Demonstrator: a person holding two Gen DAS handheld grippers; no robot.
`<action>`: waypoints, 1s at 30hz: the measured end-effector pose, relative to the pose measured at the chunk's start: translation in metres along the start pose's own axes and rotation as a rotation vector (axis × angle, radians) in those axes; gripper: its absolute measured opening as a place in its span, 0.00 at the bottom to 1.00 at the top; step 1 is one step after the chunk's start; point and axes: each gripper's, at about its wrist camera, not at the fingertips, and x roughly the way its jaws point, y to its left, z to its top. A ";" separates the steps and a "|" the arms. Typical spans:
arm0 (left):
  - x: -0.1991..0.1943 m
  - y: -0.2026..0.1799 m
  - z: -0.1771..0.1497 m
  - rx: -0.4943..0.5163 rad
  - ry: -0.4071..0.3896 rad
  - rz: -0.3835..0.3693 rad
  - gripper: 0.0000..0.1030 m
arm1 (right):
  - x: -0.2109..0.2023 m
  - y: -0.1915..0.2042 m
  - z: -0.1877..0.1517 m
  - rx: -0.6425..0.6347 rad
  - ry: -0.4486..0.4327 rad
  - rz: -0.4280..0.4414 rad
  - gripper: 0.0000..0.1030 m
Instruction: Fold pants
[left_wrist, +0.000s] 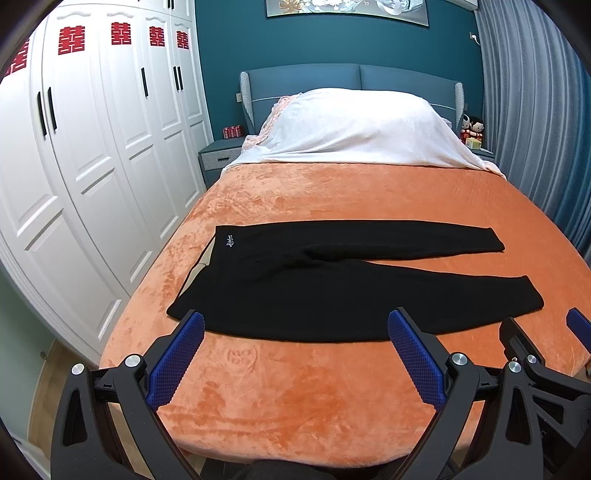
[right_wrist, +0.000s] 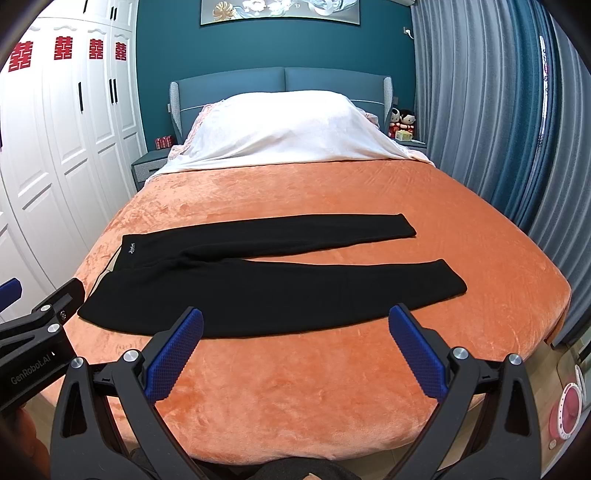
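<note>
Black pants lie flat on the orange bed blanket, waistband to the left, both legs stretched to the right and spread slightly apart. They also show in the right wrist view. My left gripper is open and empty, held above the blanket at the pants' near edge. My right gripper is open and empty, also at the near edge, to the right of the left one. Part of the right gripper shows in the left wrist view, and part of the left gripper in the right wrist view.
A white cover lies over the pillows at the headboard. White wardrobes stand left of the bed, grey-blue curtains on the right. Nightstands flank the headboard. A pink round object lies on the floor at the right.
</note>
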 end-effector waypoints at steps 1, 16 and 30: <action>0.000 0.000 0.000 0.000 0.000 0.001 0.95 | 0.000 0.000 0.001 0.000 0.000 -0.002 0.96; 0.000 0.002 -0.001 0.006 -0.002 -0.006 0.95 | 0.003 0.002 0.002 0.000 0.002 -0.004 0.96; 0.006 -0.004 0.001 0.007 0.018 -0.002 0.95 | 0.009 0.002 -0.001 0.003 0.015 -0.004 0.96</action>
